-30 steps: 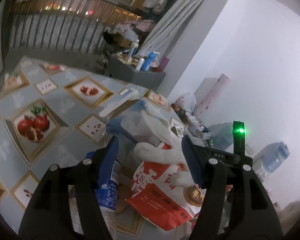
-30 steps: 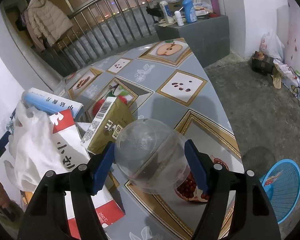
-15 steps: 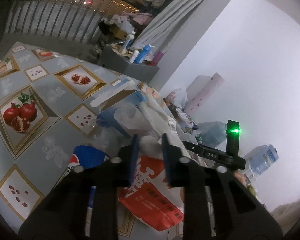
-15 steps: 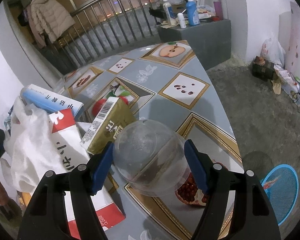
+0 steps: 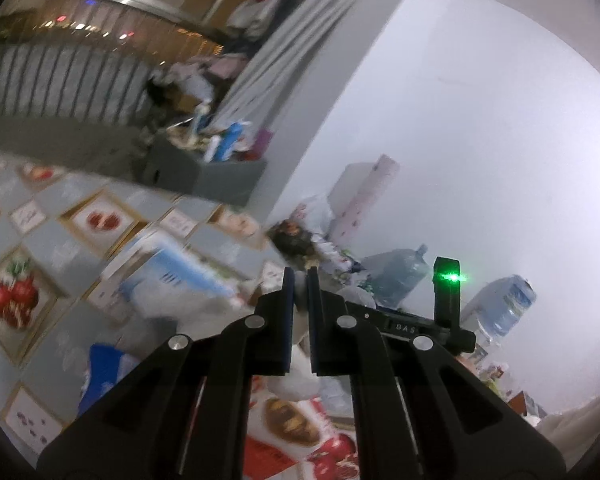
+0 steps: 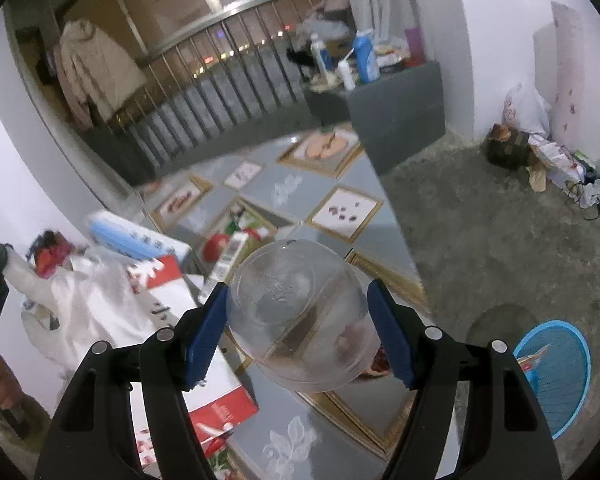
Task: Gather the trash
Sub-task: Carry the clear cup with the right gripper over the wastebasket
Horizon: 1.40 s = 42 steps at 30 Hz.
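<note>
My left gripper [image 5: 299,280] is shut on the edge of a white plastic bag [image 5: 300,376] and holds it up above the table. The same bag [image 6: 80,312] hangs at the left of the right wrist view, with red and white packaging [image 6: 164,280] in it. My right gripper [image 6: 296,300] is shut on a clear plastic cup [image 6: 300,320], held above the fruit-patterned tablecloth [image 6: 284,188]. A blue and white box [image 6: 136,236] and a green carton [image 6: 228,256] lie beside the bag.
A blue can [image 5: 104,372] lies on the table under the left gripper. A grey cabinet [image 6: 396,108] with bottles stands past the table. A blue basket [image 6: 556,372] sits on the floor at the right. Water jugs [image 5: 500,308] stand by the wall.
My left gripper closed on the white bag and lifted it; the view swung up and blurred. My right gripper rose a little with the cup in it.
</note>
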Motion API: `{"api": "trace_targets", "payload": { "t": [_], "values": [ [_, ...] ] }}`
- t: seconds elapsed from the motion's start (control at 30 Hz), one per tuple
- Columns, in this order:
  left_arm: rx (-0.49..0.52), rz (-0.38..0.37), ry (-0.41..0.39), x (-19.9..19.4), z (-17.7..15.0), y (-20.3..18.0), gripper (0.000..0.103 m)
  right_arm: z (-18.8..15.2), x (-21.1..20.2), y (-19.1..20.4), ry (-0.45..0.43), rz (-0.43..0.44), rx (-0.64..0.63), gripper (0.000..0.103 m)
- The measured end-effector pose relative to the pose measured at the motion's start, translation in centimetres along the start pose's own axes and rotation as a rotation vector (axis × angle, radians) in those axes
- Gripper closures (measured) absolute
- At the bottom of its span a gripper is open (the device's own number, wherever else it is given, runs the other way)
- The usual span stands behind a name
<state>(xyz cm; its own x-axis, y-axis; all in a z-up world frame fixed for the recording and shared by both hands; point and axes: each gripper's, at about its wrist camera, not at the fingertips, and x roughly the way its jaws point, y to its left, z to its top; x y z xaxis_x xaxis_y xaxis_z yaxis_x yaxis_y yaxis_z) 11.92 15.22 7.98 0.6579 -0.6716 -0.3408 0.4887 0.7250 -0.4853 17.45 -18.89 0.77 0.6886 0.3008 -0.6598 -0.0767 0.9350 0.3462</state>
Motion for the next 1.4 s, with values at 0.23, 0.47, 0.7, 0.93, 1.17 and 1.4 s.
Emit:
{"api": "trace_targets", "payload": {
  "t": [0.23,0.47,0.7,0.93,1.17,1.4],
  "values": [
    [0.086,-0.049,-0.007,1.0,2.5,-5.0,0.099,-0.6,-6.6,-1.4,-0.097,0.002,0.028,0.035],
    [0.091,-0.115,0.029,3.2,4.0,-8.9,0.099,-1.4,-11.9,-4.9,-0.181,-0.018,0.099,0.035],
    [0.128,-0.202,0.087,7.9,4.4,-14.7,0.099,-3.7,-16.8,-10.1,-0.258,-0.086,0.197,0.035],
    [0.16,-0.266,0.209,15.7,1.9,-20.2,0.099,-6.5,-19.2,-16.5,-0.272,-0.198,0.327,0.035],
    [0.172,-0.269,0.418,27.0,-3.2,-24.1,0.099,-9.7,-18.8,-24.3,-0.244,-0.3,0.503,0.034],
    [0.23,-0.248,0.584,36.8,-9.6,-27.7,0.099,-12.7,-16.4,-31.7,-0.186,-0.352,0.654,0.034]
  ]
}}
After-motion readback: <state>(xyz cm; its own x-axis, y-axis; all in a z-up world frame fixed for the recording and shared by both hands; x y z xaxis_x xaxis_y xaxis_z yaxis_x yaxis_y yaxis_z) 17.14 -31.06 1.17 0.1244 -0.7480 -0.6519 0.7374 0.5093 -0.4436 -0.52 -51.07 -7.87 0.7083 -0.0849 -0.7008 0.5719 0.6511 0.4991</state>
